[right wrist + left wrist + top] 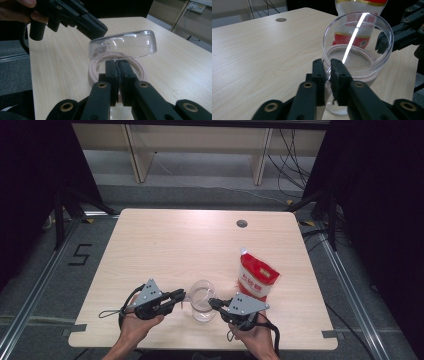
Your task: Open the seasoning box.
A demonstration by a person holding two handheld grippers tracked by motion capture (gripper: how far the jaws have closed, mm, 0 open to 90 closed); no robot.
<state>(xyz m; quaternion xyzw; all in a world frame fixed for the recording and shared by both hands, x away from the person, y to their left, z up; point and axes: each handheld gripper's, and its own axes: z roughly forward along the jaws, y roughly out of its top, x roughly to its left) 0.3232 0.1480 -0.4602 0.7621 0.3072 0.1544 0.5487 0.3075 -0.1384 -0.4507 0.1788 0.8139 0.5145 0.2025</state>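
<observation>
Gripping a clear cup (202,300) from both sides, near table (165,245) edge.
Left gripper (181,295) pinches rim at 9 o'clock; right gripper (214,302) pinches at 3. Red-white bag (257,276) at 2 o'clock.

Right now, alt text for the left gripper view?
The left gripper pinches the near rim of a clear glass jar standing on a light wooden table. The right gripper grips the far rim, with a red-and-white bag behind.
</observation>
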